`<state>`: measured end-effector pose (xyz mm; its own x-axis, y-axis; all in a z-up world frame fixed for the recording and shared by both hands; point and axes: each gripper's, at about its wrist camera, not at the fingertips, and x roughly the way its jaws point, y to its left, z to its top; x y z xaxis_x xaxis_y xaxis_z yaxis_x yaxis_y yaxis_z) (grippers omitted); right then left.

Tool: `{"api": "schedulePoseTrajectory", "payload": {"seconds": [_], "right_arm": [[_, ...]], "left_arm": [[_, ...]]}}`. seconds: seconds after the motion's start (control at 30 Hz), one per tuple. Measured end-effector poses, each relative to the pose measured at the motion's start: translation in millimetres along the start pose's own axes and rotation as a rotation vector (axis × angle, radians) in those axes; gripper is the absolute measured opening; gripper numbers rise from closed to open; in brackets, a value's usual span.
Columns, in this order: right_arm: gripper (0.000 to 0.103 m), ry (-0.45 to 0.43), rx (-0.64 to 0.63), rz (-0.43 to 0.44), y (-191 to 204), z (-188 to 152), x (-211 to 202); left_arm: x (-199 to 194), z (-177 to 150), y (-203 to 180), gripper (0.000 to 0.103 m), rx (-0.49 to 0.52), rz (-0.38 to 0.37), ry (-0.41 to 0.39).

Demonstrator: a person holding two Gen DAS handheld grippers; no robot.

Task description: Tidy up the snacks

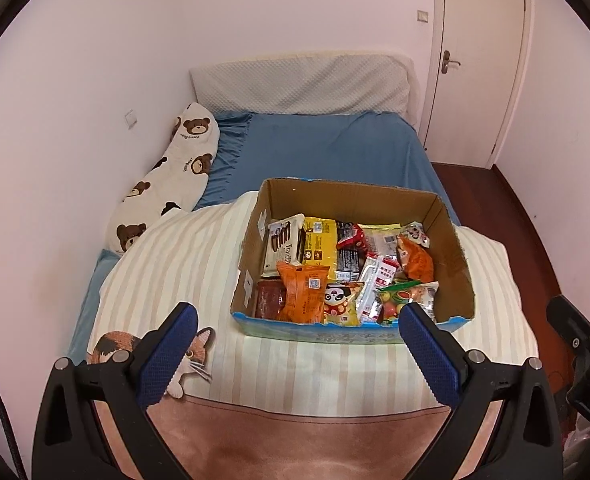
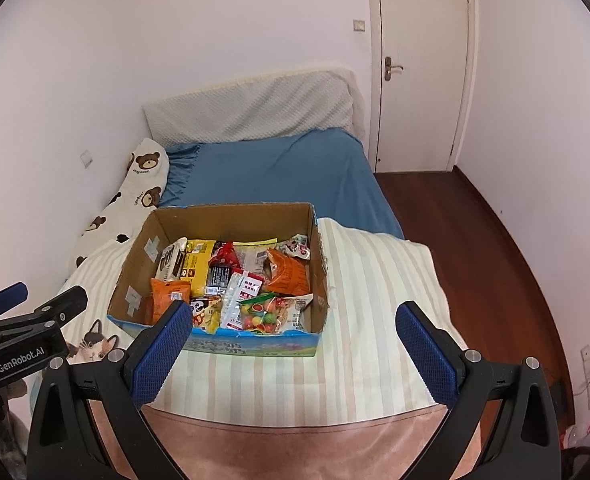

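Snacks (image 1: 347, 272) fill cardboard box (image 1: 351, 196); both tools gape empty

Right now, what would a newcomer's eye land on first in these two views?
The open cardboard box crammed with bright snack packets, sitting on the striped cream blanket at the near end of the bed. Next, the two grippers, left and right, both wide open and empty just short of the box. Then the bear-print pillow along the left wall and the closed white door at the back right.
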<state>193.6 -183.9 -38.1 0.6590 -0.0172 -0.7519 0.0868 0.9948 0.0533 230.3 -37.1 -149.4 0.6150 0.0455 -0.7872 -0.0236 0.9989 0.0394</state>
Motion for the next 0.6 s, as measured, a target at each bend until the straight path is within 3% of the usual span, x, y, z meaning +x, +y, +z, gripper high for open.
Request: {"api": "schedulePoseTrajectory", "payload": {"seconds": [0.6], "right_arm": [[0.103,0.034,0.001,-0.010,3.4,-0.6,23.5]], "left_arm": [[13.3,1.6,-4.7,0.103,0.019,-0.018,0.035]]}}
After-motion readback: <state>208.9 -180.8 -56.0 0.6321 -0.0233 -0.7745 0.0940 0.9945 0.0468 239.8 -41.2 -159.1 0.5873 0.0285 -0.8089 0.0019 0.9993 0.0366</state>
